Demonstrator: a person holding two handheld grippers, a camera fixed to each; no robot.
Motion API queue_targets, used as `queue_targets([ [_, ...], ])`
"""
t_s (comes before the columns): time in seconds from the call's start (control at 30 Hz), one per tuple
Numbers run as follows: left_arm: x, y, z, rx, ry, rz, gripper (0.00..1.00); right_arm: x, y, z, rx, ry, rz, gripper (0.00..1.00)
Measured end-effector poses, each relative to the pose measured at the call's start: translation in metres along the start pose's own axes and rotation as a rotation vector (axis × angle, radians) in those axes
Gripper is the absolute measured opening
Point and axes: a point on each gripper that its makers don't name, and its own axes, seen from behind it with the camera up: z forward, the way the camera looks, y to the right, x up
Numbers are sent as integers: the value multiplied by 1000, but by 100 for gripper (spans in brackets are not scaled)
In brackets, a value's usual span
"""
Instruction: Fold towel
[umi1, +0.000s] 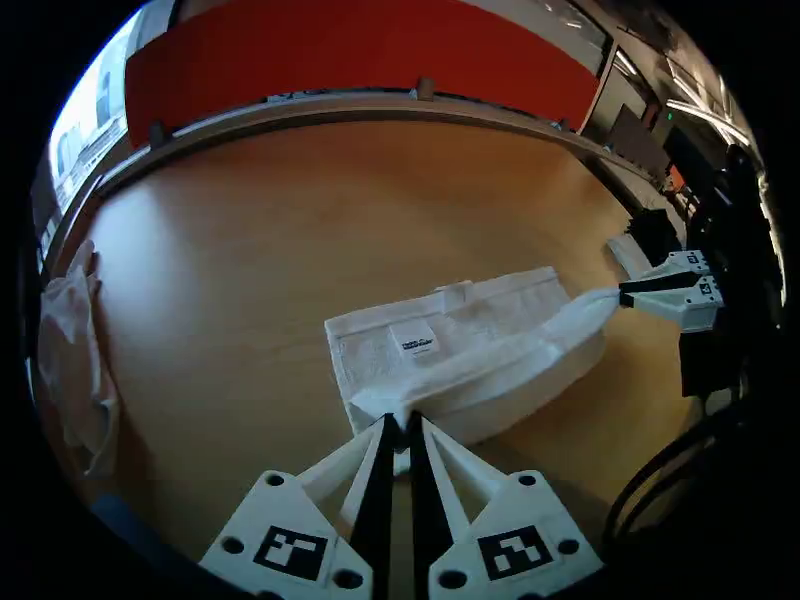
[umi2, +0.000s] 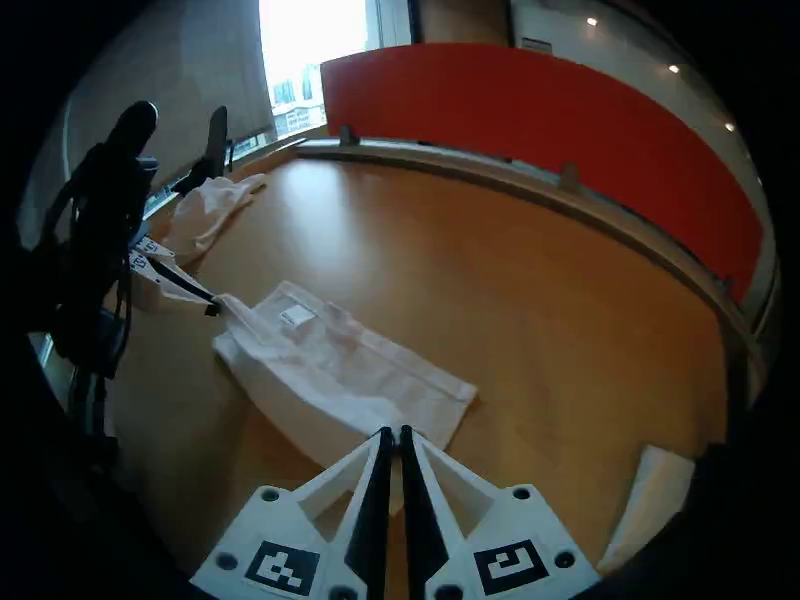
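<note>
Right, left gripper (umi1: 398, 425) first: fingers pressed together, a corner of the towel (umi1: 450, 350) pinched between the tips. Both fingers bear on it, as far as I can see. From that pinch a thick fold of towel runs away to the right gripper (umi1: 625, 293), seen farther off near the right edge of the tabletop (umi1: 300, 220). Its fingers are closed on the other end of the same fold. The fold is stretched between the two grippers, raised a little above the rest of the towel.

Right gripper view: its own fingers are together at the bottom, with the towel's edge caught between the tips. The left gripper shows across the towel, toward the left edge, nipping the opposite corner.

Towel: white, lying about mid-tabletop, somewhat toward the near edge. The flat part makes a long rectangle and looks folded at least once. A small label (umi1: 415, 340) faces up on the flat layer, at the end nearer the left gripper.

Further out: a crumpled cloth (umi1: 70, 360) lies at the left edge, well apart from the towel. A white flat thing (umi2: 650, 495) sits at the right edge; I cannot tell what it is. A red panel (umi1: 350, 50) stands along the far edge.
</note>
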Motion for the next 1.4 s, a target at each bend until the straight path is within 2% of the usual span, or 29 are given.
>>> queue_targets([
  [0.3, 1, -8, 22, 16, -19, 4, 10, -11, 9, 22, -5, -42, 22, 7],
  [0.67, 13, -21, 42, 48, -22, 35, 14, -10, 22, 42, -28, -56, 34, 10],
  [0.93, 19, -33, 49, 86, -25, 73, 27, -11, 32, 50, -59, -68, 10, 32],
  [1.27, 29, -41, 51, 104, -19, 73, 35, -9, 45, 55, -94, -76, -5, 45],
  [1.33, 31, -43, 52, 109, -16, 72, 40, -7, 48, 55, -100, -74, -6, 45],
  [1.4, 34, -46, 52, 116, -11, 73, 44, -5, 50, 55, -104, -73, -8, 52],
])
